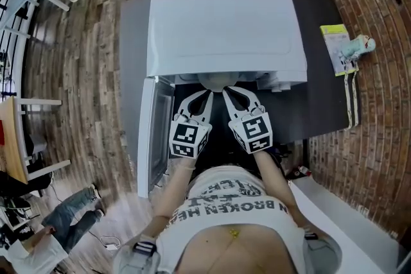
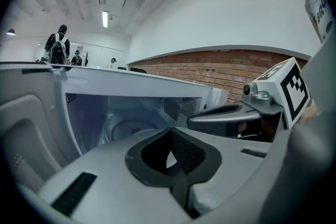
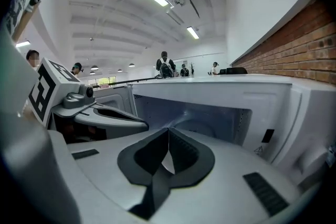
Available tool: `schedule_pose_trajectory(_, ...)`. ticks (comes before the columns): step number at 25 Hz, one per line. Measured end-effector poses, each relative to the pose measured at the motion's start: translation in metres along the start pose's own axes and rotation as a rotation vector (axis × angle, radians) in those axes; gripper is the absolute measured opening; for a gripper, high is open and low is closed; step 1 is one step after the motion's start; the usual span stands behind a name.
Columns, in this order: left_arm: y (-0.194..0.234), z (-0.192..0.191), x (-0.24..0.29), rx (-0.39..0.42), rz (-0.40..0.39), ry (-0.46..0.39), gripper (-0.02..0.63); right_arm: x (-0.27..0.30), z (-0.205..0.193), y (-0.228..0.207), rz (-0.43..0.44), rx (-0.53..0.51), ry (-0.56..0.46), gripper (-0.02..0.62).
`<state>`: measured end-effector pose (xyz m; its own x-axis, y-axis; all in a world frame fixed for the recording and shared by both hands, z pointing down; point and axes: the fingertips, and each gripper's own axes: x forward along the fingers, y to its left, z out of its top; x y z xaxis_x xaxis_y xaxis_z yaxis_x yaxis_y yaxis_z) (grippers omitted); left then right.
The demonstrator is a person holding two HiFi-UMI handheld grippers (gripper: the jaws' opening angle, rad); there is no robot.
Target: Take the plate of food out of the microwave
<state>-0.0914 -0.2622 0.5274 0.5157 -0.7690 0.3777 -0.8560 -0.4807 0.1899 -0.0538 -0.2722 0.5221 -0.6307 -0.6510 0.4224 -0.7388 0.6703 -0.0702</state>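
Microwave (image 1: pixel 225 29): white, on a dark table (image 1: pixel 321 99), with its door (image 1: pixel 154 131) swung open at the left.
Plate (image 1: pixel 216 79): pale, inside the microwave at the near edge of the cavity, just beyond both gripper tips; no food can be made out on it.
Left gripper (image 1: pixel 205 95): at the microwave mouth, jaws clenched together, gripping nothing that I can make out.
Right gripper (image 1: pixel 226 92): just beside it on the right, jaws likewise pressed tight, tips pointing toward the plate.

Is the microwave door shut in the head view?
No, the microwave has its door swung open to the left, leaving the front opening uncovered.
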Motion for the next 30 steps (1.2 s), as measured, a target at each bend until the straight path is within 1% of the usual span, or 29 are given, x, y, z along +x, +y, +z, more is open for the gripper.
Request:
schedule_pose_trajectory(6,0.007,-0.023,0.013,-0.011,0.0,0.05,0.006,0.013,-0.024,-0.005,-0.005,0.025,0.052,0.009)
schedule_pose_trajectory(11,0.012,-0.045,0.021,-0.048,0.0,0.092,0.006,0.02,-0.05,-0.009,-0.013,0.046,0.112,0.009)
schedule_pose_trajectory(18,0.013,-0.062,0.028,-0.074,-0.003,0.128,0.006,0.027,-0.076,-0.016,-0.017,0.067,0.166,0.009)
schedule_pose_trajectory(20,0.014,-0.065,0.03,-0.089,-0.005,0.136,0.006,0.03,-0.081,-0.017,-0.015,0.079,0.178,0.009)
schedule_pose_trajectory(22,0.016,-0.069,0.033,-0.127,-0.011,0.142,0.006,0.032,-0.085,-0.019,-0.014,0.105,0.184,0.009)
schedule_pose_trajectory(23,0.017,-0.072,0.034,-0.168,-0.02,0.141,0.006,0.033,-0.086,-0.02,-0.012,0.126,0.183,0.009)
schedule_pose_trajectory(24,0.018,-0.075,0.036,-0.234,-0.034,0.135,0.006,0.034,-0.088,-0.021,-0.008,0.157,0.178,0.009)
schedule_pose_trajectory(25,0.019,-0.078,0.038,-0.329,-0.054,0.12,0.006,0.035,-0.089,-0.022,-0.001,0.198,0.17,0.009)
schedule_pose_trajectory(27,0.02,-0.081,0.04,-0.566,-0.104,0.071,0.007,0.035,-0.093,-0.025,0.016,0.304,0.151,0.009)
schedule_pose_trajectory(28,0.021,-0.082,0.041,-0.67,-0.129,0.047,0.008,0.035,-0.095,-0.026,0.022,0.364,0.142,0.009)
schedule_pose_trajectory(29,0.02,-0.083,0.042,-0.74,-0.149,0.03,0.008,0.034,-0.097,-0.029,0.025,0.424,0.132,0.01)
schedule_pose_trajectory(30,0.021,-0.084,0.043,-0.775,-0.161,0.022,0.01,0.034,-0.098,-0.031,0.027,0.482,0.12,0.011)
